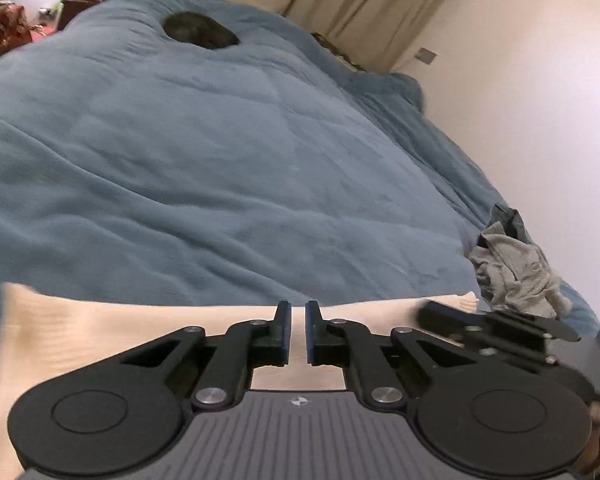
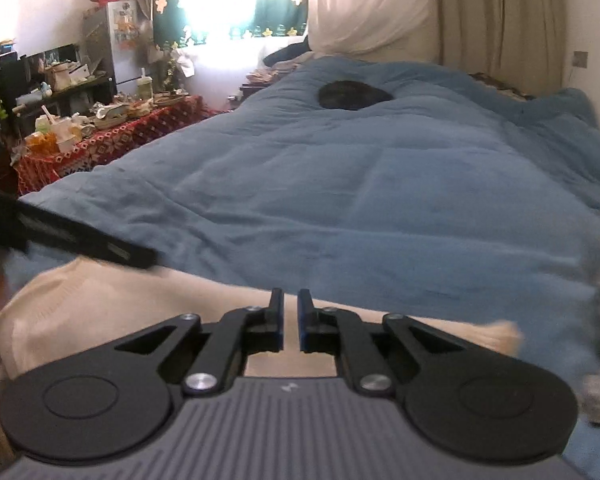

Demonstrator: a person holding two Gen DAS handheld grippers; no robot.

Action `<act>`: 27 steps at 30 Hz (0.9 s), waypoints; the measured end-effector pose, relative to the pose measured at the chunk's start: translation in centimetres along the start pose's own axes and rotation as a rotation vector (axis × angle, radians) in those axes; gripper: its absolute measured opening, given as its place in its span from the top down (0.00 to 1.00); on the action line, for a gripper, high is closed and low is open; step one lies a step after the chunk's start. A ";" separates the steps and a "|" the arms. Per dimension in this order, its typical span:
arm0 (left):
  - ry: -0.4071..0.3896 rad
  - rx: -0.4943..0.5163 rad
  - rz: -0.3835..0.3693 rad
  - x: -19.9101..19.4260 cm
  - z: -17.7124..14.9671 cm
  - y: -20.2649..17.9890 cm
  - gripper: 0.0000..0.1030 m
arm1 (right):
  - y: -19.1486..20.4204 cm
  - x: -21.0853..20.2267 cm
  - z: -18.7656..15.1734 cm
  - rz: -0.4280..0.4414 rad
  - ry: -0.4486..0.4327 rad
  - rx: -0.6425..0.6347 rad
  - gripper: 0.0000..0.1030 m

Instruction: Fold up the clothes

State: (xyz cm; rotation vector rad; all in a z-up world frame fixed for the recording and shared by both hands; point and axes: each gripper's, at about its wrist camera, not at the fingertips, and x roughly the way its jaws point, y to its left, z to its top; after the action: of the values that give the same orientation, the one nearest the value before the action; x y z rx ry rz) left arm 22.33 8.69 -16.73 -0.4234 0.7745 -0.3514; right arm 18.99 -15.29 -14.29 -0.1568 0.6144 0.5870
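The left gripper (image 1: 298, 307) points forward and somewhat downward, its two black fingers (image 1: 283, 330) drawn almost together with only a narrow slit between the blue-edged pads; nothing can be seen pinched in that slit, though the view is blurred. The right gripper (image 2: 291, 295) sits in the same attitude, tilted a little below level, jaws nearly closed with a thin gap and nothing plainly caught between them. The two tools are held close side by side: the right one shows at the near right edge of the left wrist view, and the left one as a dark bar at the left of the right wrist view.
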 end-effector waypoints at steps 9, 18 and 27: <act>-0.023 0.020 0.101 3.0 -3.9 0.9 0.93 | 3.1 4.5 -4.1 -0.105 0.010 -0.033 0.94; -0.091 -0.044 -0.040 2.0 -3.1 0.6 0.94 | 4.2 3.3 -1.7 -0.019 -0.046 0.017 0.91; -0.070 -0.096 -0.011 4.0 -5.0 2.5 0.97 | 5.0 7.2 -3.2 -0.056 0.032 -0.019 0.95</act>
State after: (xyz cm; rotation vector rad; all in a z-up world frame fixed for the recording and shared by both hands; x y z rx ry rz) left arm 21.71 7.81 -23.56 -0.5276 0.7224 -0.3093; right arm 19.34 -8.72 -20.92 -0.2006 0.6336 0.5368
